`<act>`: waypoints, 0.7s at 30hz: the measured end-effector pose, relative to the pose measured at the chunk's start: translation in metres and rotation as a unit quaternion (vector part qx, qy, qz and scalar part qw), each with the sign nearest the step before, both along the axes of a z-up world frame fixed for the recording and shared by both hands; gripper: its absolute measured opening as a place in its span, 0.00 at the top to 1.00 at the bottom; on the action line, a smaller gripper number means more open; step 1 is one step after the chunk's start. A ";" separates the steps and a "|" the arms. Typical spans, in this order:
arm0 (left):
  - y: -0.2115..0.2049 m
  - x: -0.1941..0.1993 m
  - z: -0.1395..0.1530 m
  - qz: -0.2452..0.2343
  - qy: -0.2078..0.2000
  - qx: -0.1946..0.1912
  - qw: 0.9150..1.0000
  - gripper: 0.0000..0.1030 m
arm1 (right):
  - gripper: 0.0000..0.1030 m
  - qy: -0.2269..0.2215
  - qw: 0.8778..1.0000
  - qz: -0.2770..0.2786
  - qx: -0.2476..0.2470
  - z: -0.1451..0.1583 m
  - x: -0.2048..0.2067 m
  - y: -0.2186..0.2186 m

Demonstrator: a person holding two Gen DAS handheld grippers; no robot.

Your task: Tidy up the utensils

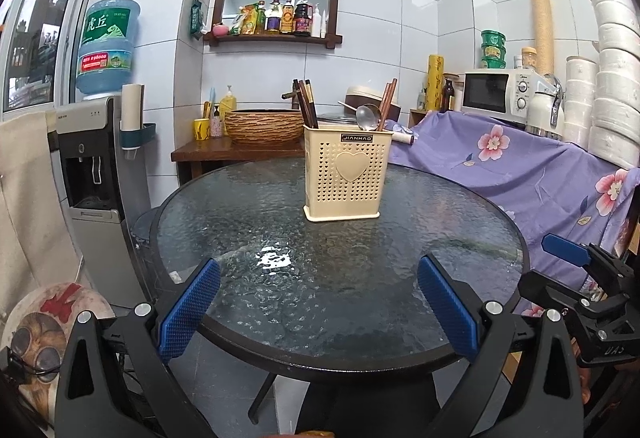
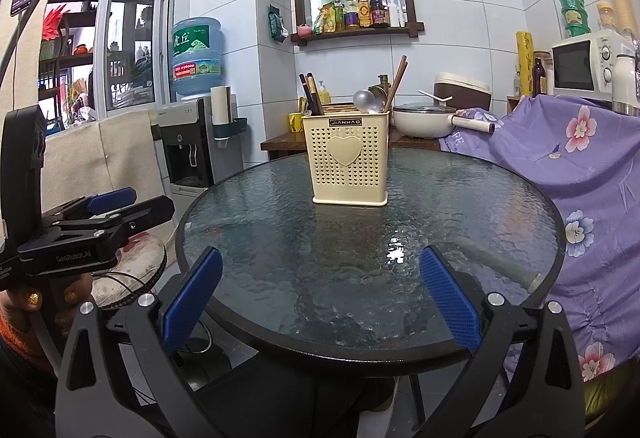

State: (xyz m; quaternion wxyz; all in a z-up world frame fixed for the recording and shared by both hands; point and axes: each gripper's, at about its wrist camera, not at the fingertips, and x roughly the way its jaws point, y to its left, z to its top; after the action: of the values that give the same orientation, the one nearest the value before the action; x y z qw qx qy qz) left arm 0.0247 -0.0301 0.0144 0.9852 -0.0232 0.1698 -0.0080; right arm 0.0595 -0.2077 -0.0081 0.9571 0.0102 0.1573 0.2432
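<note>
We are holding the left claw (image 1: 318, 308) and right claw (image 2: 320, 308) wide apart and empty at lower frame, facing the utensil caddy (image 1: 347, 173) standing mid-bench (image 1: 440, 222), seemingly finished.

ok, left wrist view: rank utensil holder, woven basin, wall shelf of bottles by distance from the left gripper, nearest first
1. Utensil holder: on the glass table, ahead of the left gripper.
2. Woven basin: on the wooden counter behind, slightly left.
3. Wall shelf of bottles: on the back wall, highest.
</note>
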 end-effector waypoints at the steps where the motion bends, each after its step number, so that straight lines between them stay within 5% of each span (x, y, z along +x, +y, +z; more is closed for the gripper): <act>1: 0.000 0.000 0.000 -0.002 0.000 0.000 1.000 0.06 | 0.06 0.000 1.000 0.000 0.000 0.000 0.000 0.000; 21: -0.001 -0.001 -0.001 0.007 0.001 0.009 1.000 0.06 | 0.06 0.000 1.000 -0.001 0.002 -0.003 -0.003 -0.002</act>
State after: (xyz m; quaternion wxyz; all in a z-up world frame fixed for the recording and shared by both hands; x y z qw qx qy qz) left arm 0.0240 -0.0313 0.0131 0.9853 -0.0154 0.1703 0.0001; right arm 0.0565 -0.2101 -0.0110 0.9574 0.0120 0.1565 0.2425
